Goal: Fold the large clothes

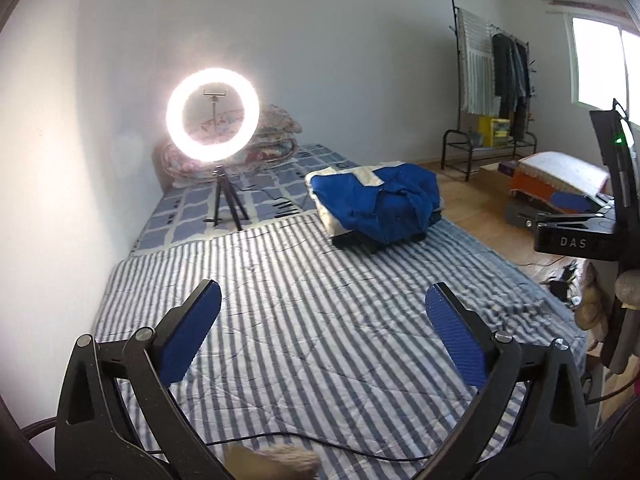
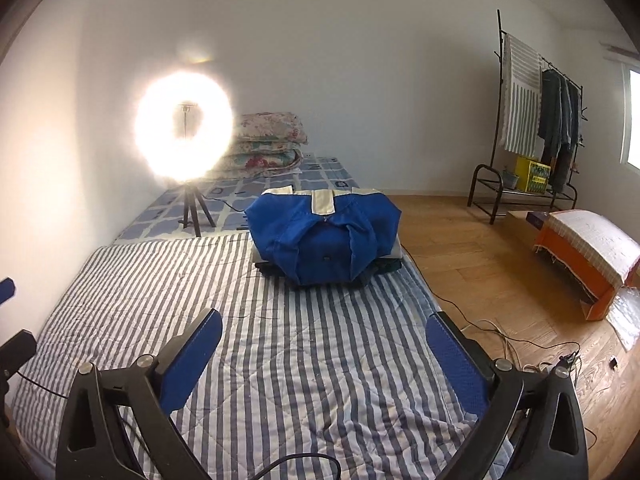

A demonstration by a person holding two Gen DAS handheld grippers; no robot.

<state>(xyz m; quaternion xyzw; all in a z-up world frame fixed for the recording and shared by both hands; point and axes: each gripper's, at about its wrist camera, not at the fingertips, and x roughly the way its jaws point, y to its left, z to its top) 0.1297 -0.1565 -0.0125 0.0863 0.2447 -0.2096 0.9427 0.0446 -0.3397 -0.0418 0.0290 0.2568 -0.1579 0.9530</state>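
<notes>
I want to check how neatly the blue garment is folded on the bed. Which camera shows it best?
The right wrist view: the blue garment sits near centre, facing the camera, with both folded flaps and the white strip visible. The left wrist view shows the same garment further off, at an angle from the side, atop a stack.

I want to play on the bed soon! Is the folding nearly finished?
Looks close. Done: a folded blue garment sits on top of a pile at the far end of the striped blanket. In hand: nothing; the left claw and right claw are both open and empty. Left: no unfolded clothes show on the bed, though clothes hang on the rack by the wall.
</notes>
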